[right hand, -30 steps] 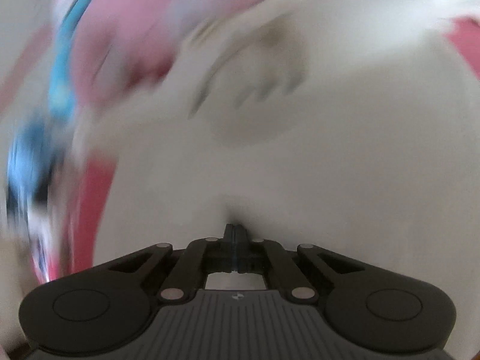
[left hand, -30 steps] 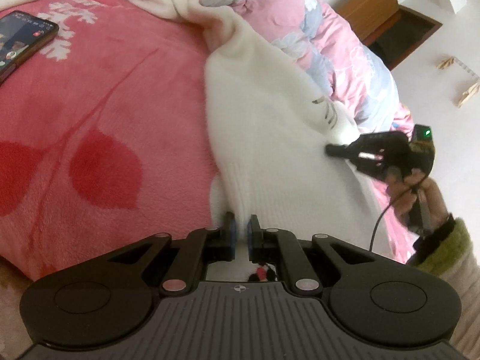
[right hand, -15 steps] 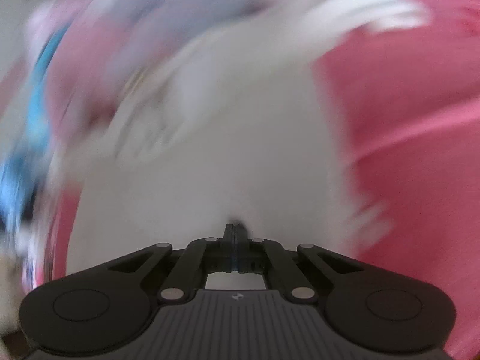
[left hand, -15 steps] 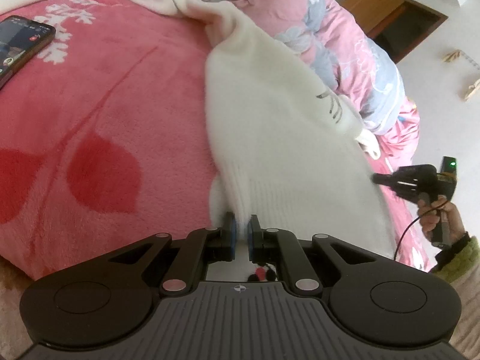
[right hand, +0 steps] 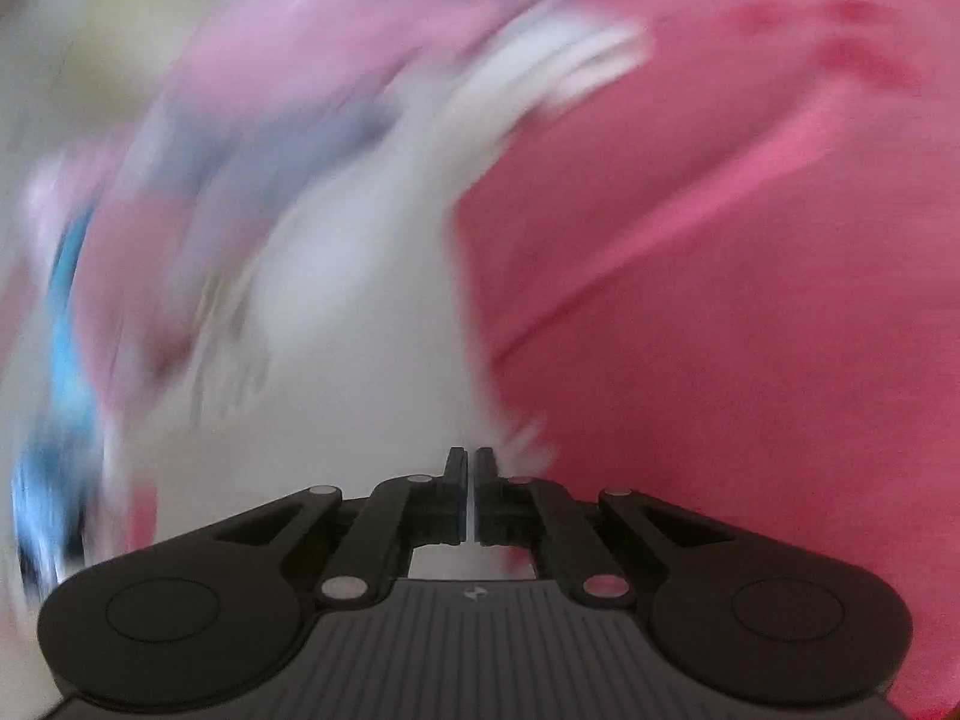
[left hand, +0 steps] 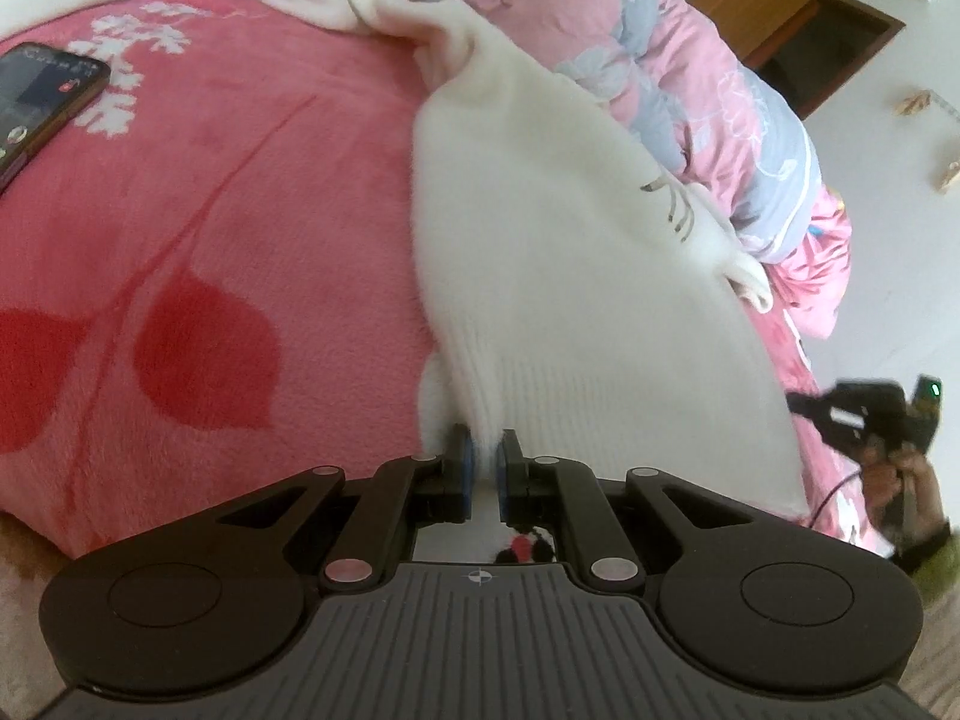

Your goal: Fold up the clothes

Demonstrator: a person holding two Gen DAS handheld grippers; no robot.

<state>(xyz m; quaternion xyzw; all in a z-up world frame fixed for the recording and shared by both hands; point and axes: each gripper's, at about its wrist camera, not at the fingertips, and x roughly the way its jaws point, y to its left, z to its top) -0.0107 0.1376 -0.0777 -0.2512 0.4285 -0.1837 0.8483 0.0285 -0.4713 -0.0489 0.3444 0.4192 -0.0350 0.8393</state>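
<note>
a: where's the garment from where you sit?

b: i see the white fuzzy knit sweater [left hand: 558, 252] spread on the pink fleece blanket with red leaf prints [left hand: 198, 228], running away from my left gripper [left hand: 485, 450] toward the far side of the bed. its ribbed hem sits right at my left fingertips, and a pinch of that hem runs between the blue pads.

a: so the left one has it?

b: yes, the left jaws are closed down on the hem, only the cloth's thickness keeping them apart. the pink and grey flowered quilt [left hand: 708, 90] lies bunched along the sweater's right edge.

a: any boxes or baskets?

b: just a brown wooden cabinet with a dark open compartment [left hand: 822, 54] on the floor beyond the bed (i can't tell what's inside). a black smartphone [left hand: 42, 102] lies on the blanket at far left, well apart from the sweater.

a: and the right side?

b: in the left view my right gripper [left hand: 804, 405] is off the bed's right edge, held in a hand [left hand: 894, 474] with a green fuzzy cuff [left hand: 927, 552], near the sweater's lower right corner but apart from it. its own camera is badly blurred: white cloth [right hand: 360, 312] ahead and left, pink blanket [right hand: 720, 240] to the right. the right jaws [right hand: 471, 462] are opening, a thin slit showing between them, and i see nothing between the pads.
</note>
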